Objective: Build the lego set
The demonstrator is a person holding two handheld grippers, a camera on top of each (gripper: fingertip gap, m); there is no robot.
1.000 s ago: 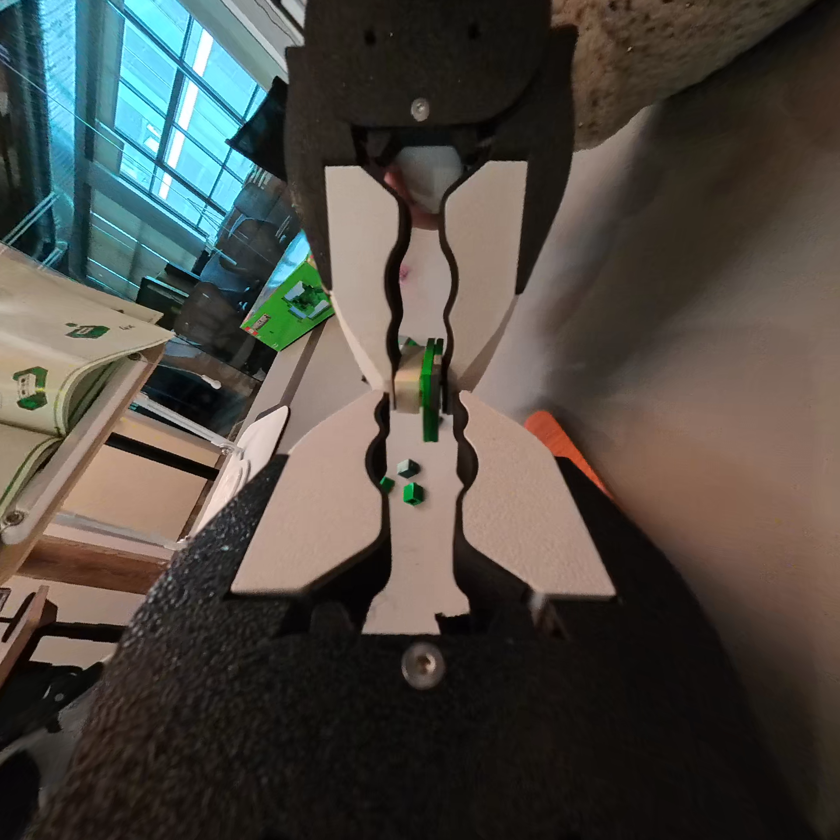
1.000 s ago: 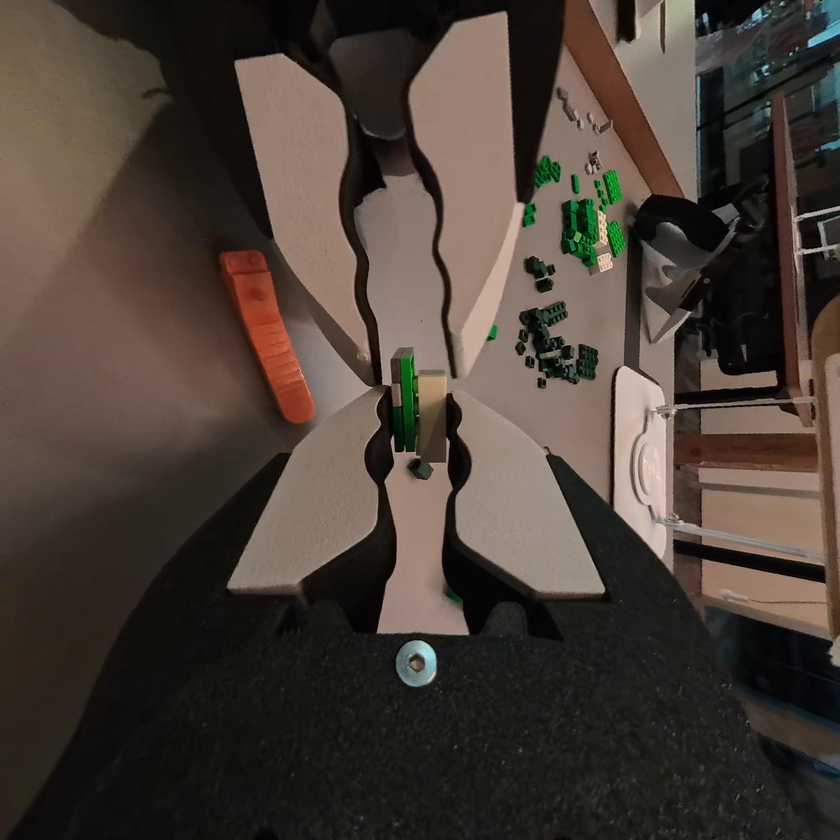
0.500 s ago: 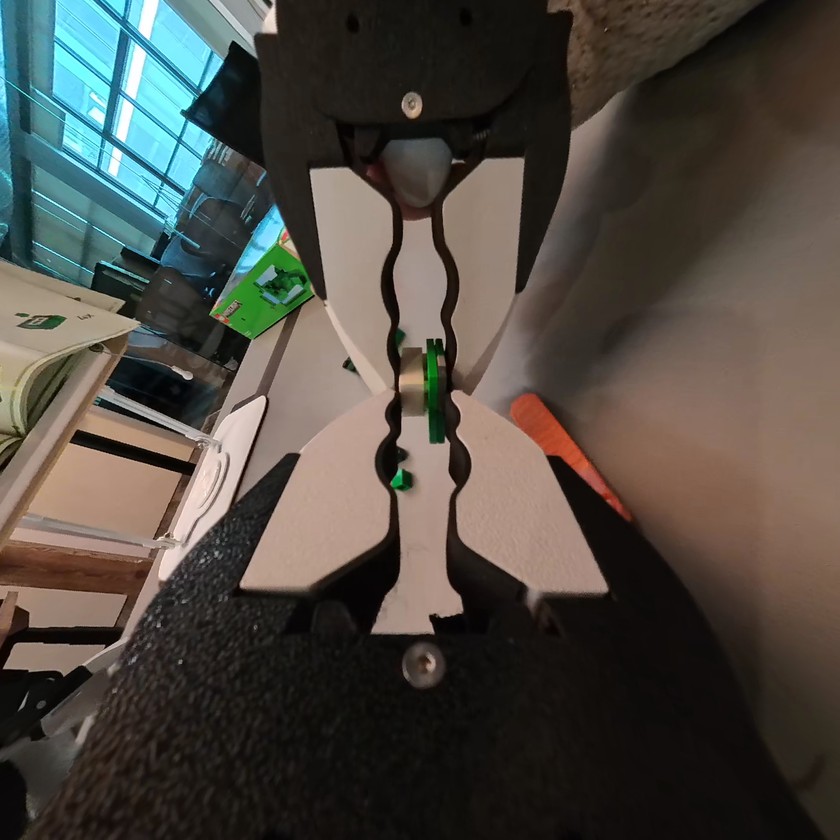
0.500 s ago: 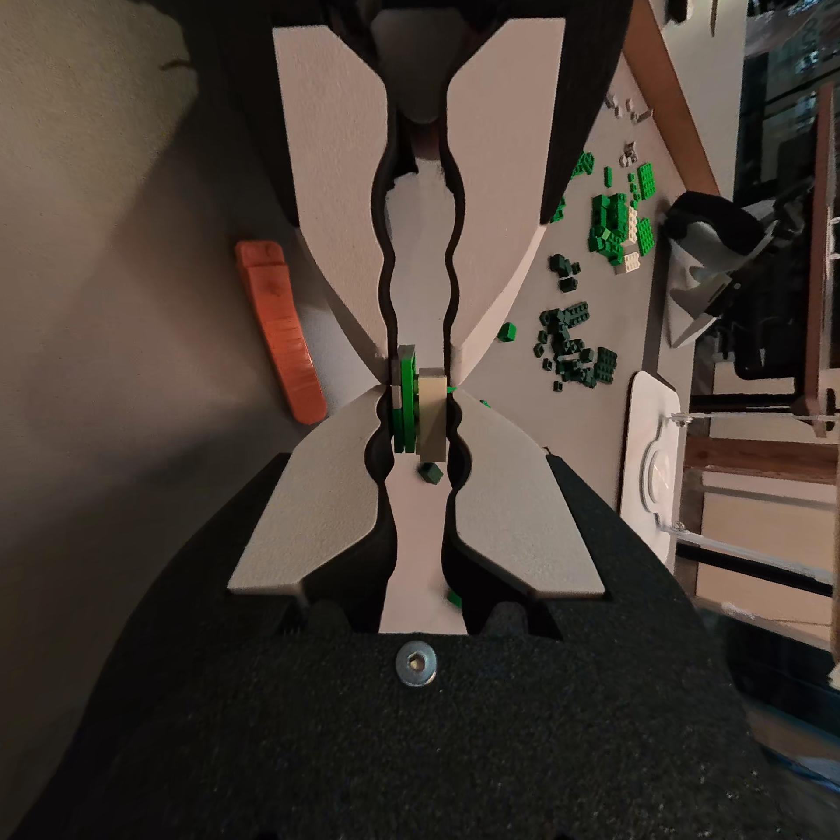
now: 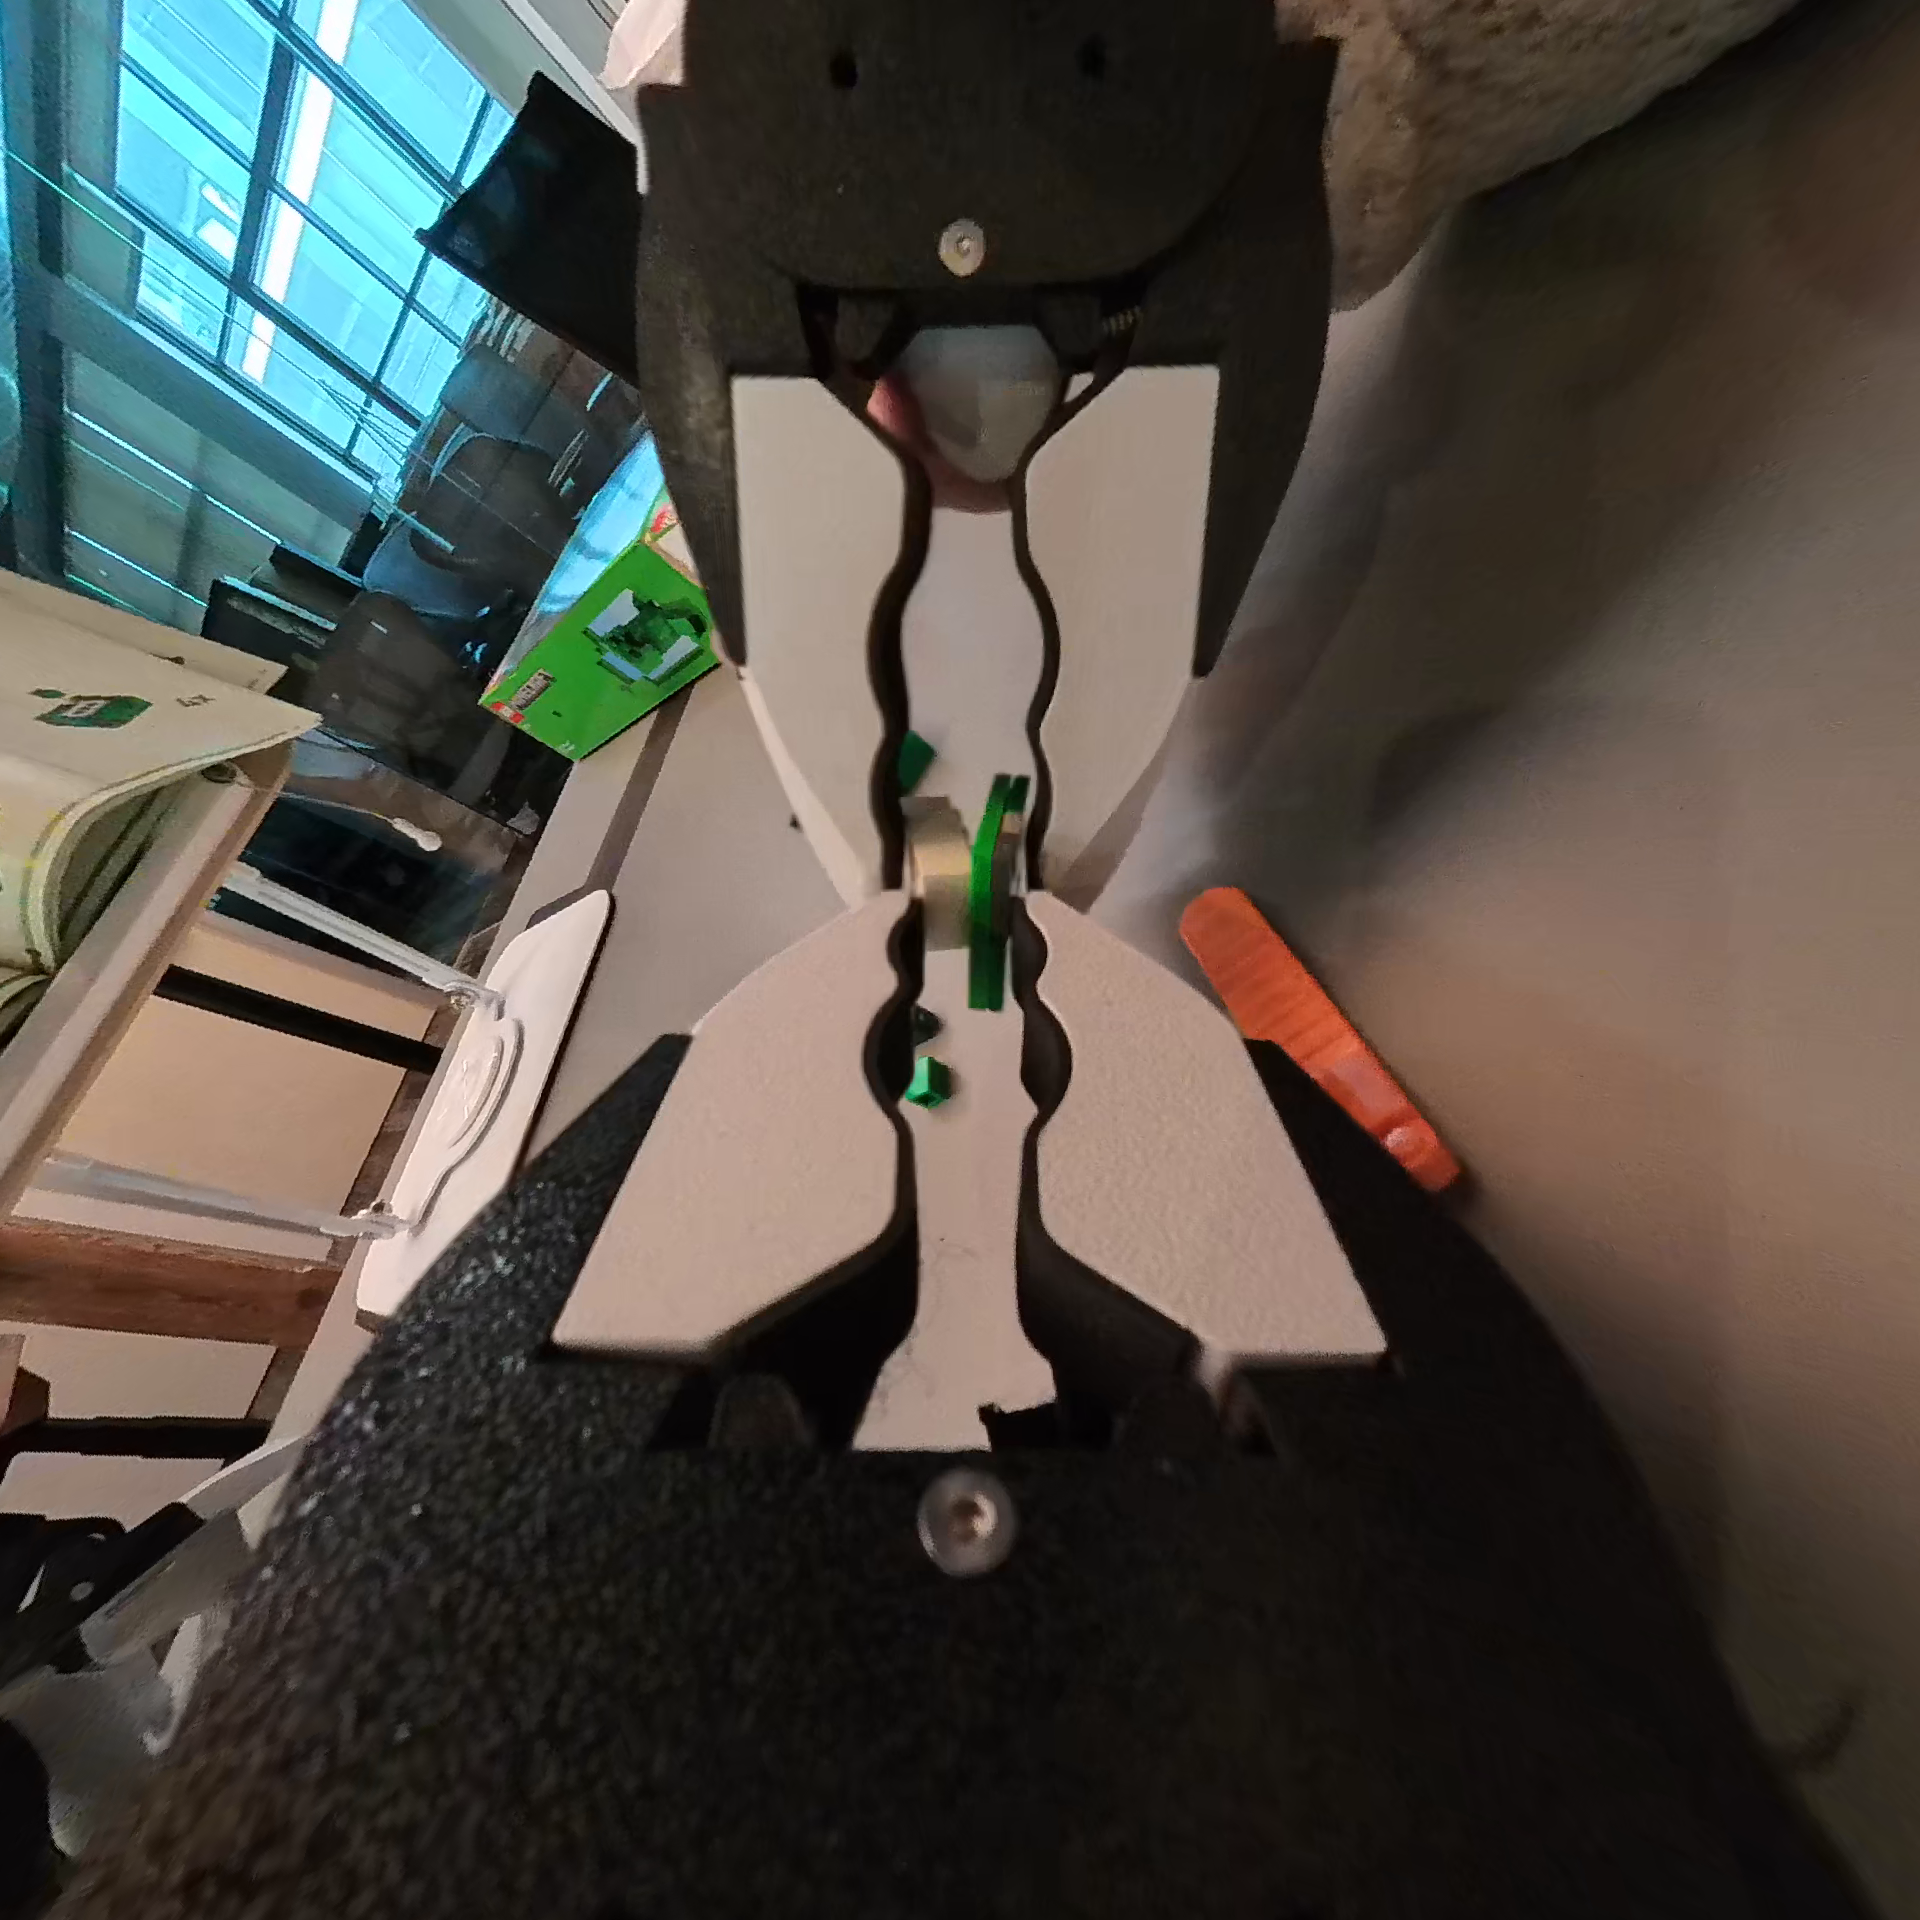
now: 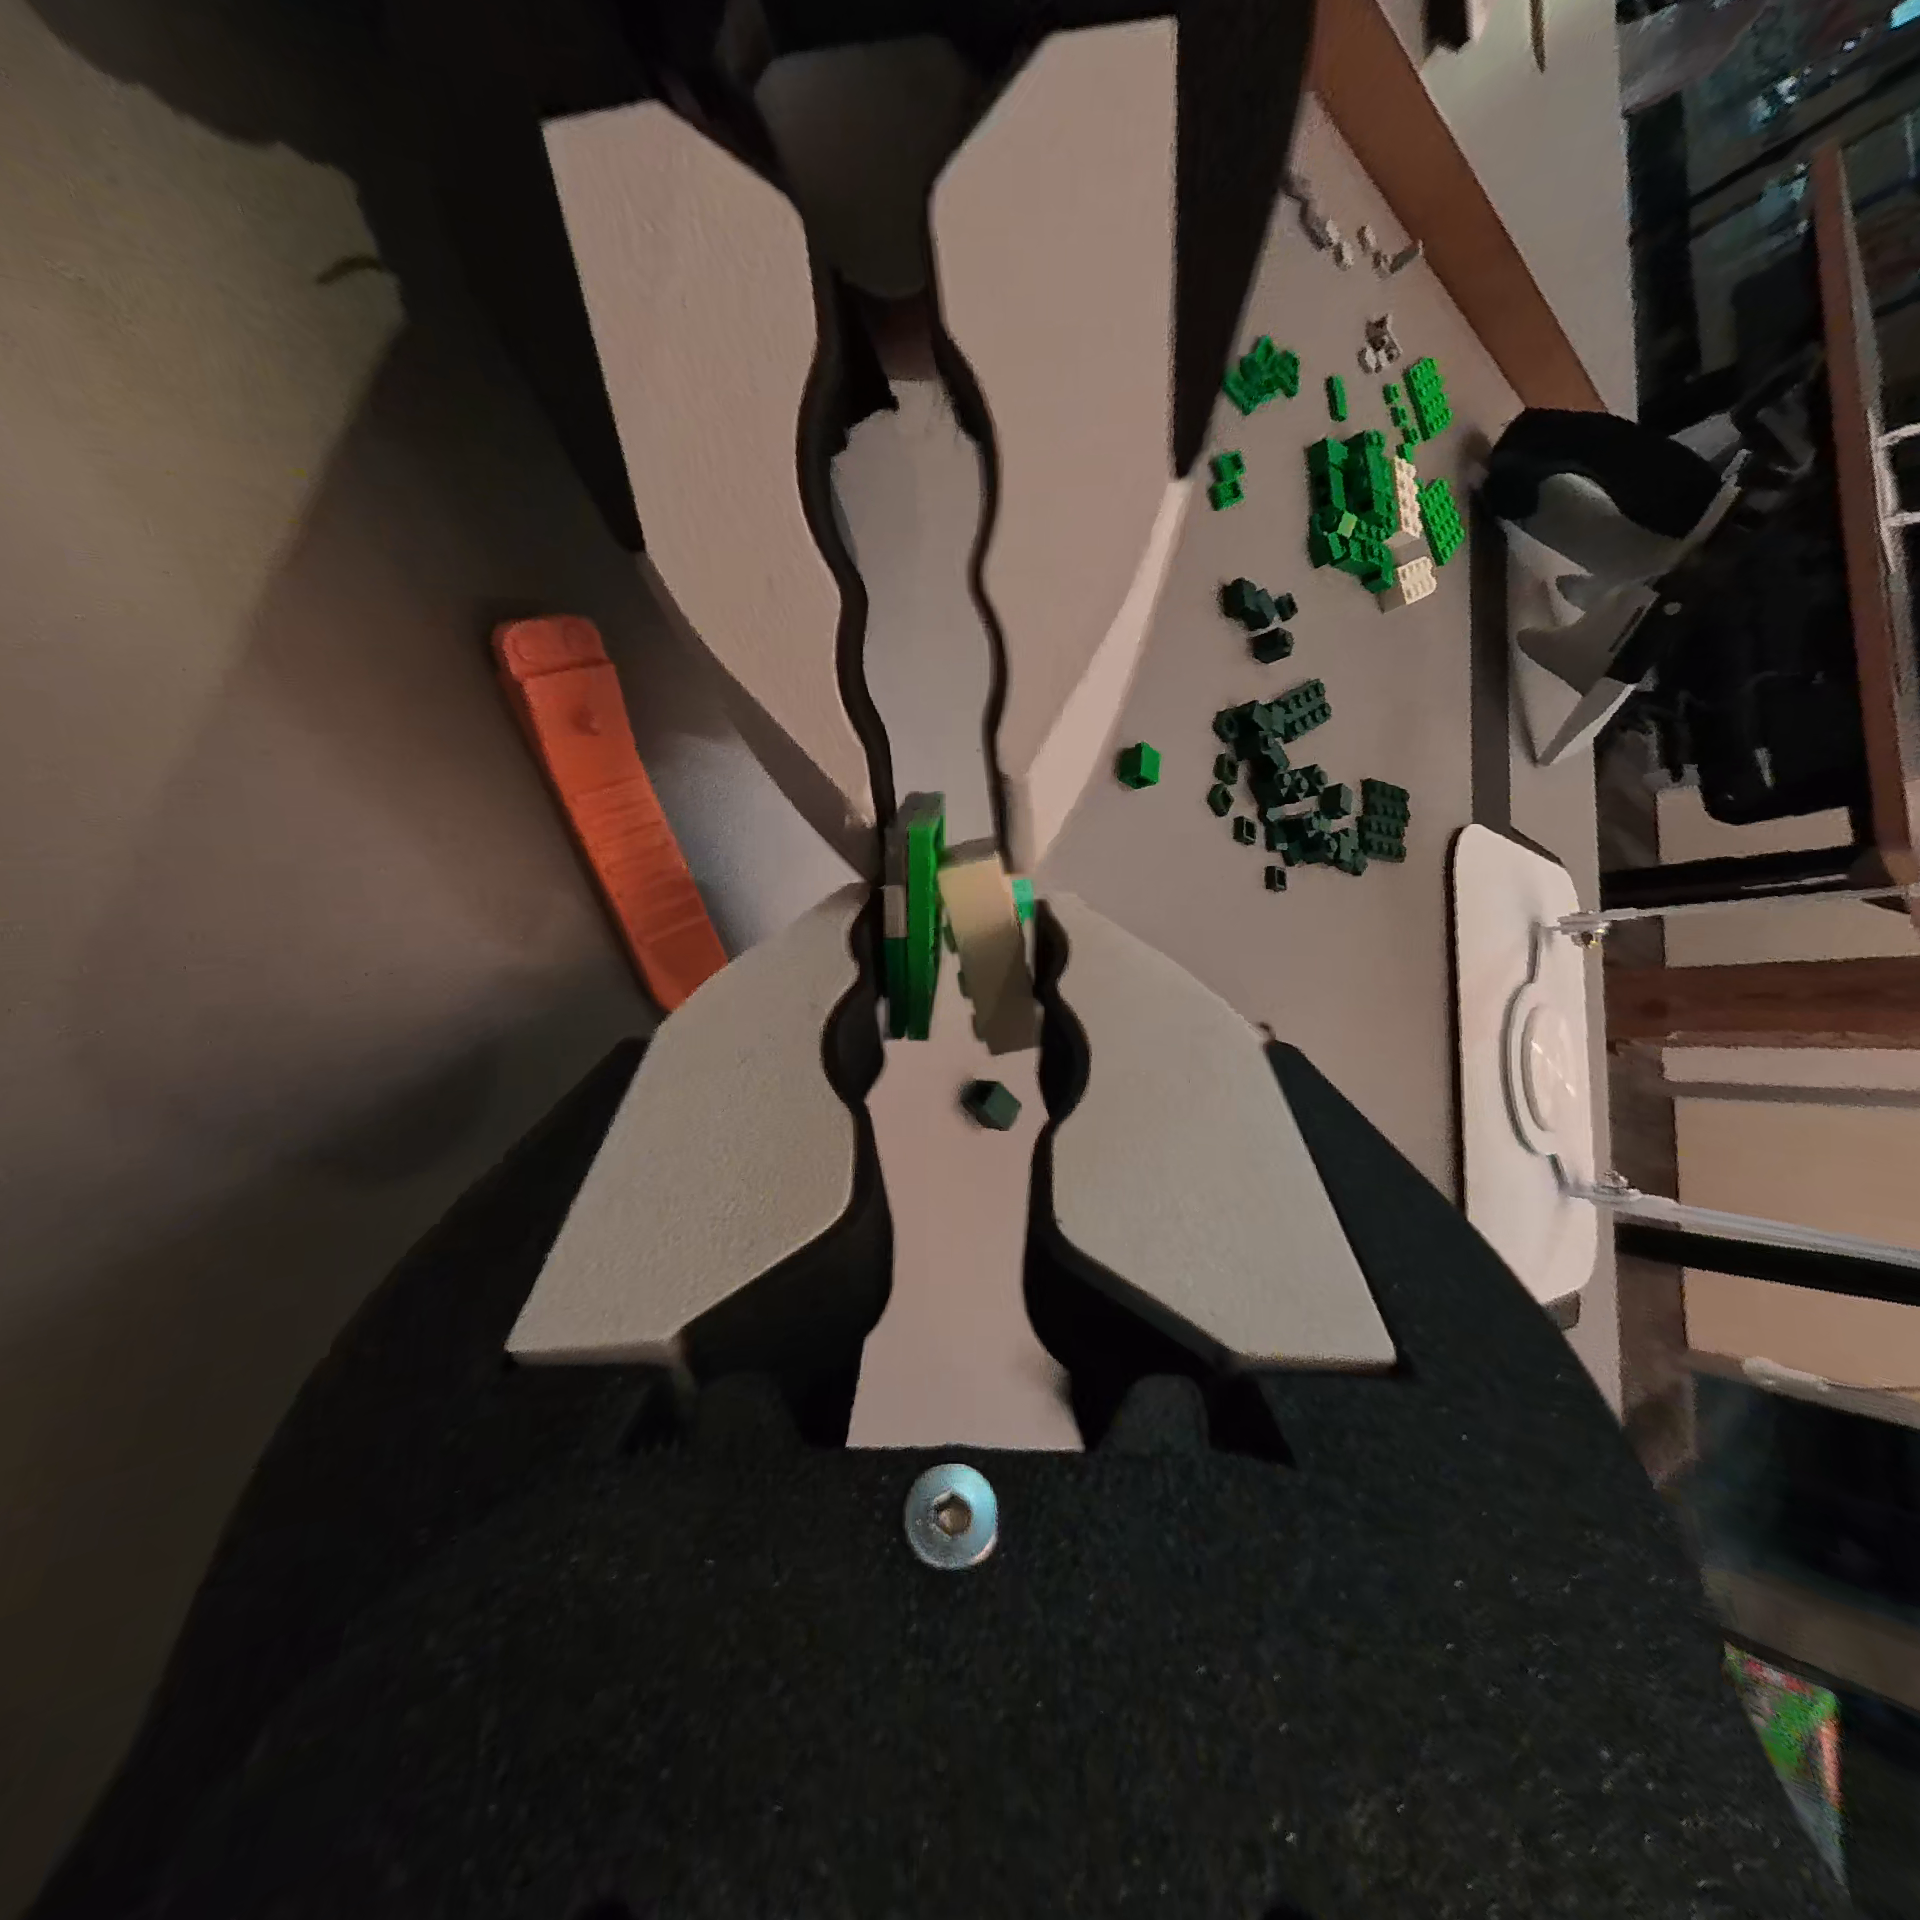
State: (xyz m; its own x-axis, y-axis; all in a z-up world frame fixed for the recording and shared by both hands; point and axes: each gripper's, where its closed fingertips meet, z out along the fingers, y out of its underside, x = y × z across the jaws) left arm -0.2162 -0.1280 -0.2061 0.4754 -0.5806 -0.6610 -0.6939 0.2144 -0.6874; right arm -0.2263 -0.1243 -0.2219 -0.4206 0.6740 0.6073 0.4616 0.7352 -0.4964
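The two grippers meet tip to tip over the grey table (image 6: 1340, 1039), and between the four fingertips sits a small lego assembly: a tan brick (image 5: 940, 873) pressed against a stack of bright green plates (image 5: 992, 894).

The left gripper (image 5: 961, 914) has its jaws nearly together around this assembly — the tan brick lies against one finger and the green plates against the other, so it appears clamped on the pair. The right gripper (image 6: 951, 914), seen from its own camera, likewise pinches the green plates (image 6: 914, 925) and tan brick (image 6: 992, 956) between its tips; the brick sits tilted there, with a gap opening between its lower end and the plates.

Just behind the right gripper's tips, inside its jaw gap, a loose dark green stud piece (image 6: 987, 1101) lies on the table. To one side of the jaws rests an orange brick separator (image 6: 603, 810). On the other side, well apart — piles of dark green bricks (image 6: 1299, 779) and bright green bricks (image 6: 1361, 509).

Beyond the left gripper's tips, a green lego box (image 5: 603, 665) stands at the table's far edge.
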